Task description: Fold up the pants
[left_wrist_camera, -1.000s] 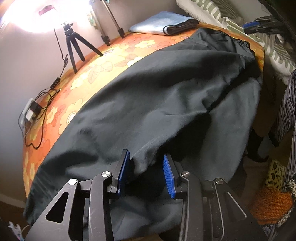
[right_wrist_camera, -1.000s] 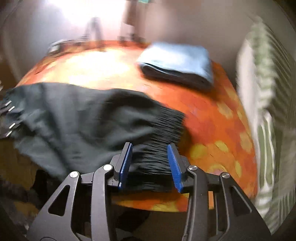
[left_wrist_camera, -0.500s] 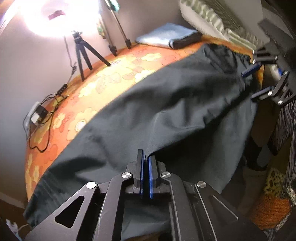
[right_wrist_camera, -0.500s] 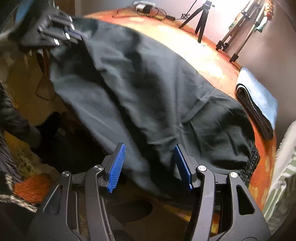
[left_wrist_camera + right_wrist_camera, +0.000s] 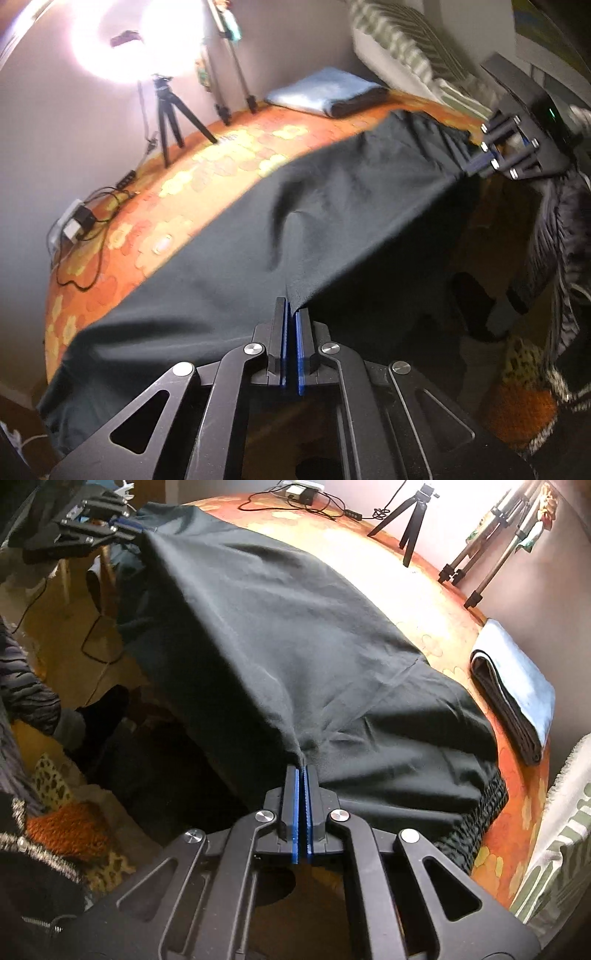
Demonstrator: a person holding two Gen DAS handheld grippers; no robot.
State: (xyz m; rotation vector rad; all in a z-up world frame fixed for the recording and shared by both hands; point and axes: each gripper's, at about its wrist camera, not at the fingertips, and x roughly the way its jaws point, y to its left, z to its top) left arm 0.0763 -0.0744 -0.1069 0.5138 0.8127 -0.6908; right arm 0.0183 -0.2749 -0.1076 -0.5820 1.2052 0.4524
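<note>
- Black fabric: one pair of pants (image 5: pixel 258 236) lies spread across the orange flower-patterned worktop (image 5: pixel 207 173), with its near edge hanging off the worktop's side.
- My left claw (image 5: pixel 290 317) is pinched closed on that near edge, the cloth rising from between its two blue pads.
- My right claw (image 5: pixel 303 775) is likewise clamped tight on the same edge, close to the gathered elastic waistband (image 5: pixel 476 823).
- Each camera sees the other claw at the far end of the pants: the right one at the upper right of the left view (image 5: pixel 480 160), the left one at the upper left of the right view (image 5: pixel 125 526).
- Between the two grips, the held edge is lifted into a ridge, and the rest of the pants slopes down onto the worktop.
- One folded stack of cloth (image 5: pixel 517 698), light blue on top and dark beneath, sits on the worktop well apart from the pants.
- Three tripods stand at the back: one small black one (image 5: pixel 410 520) and two taller silver-legged ones (image 5: pixel 491 557).
- One bright round lamp (image 5: pixel 136 40) glares against the wall.
- One power adapter with tangled cables (image 5: pixel 79 221) rests near the worktop's back edge.
</note>
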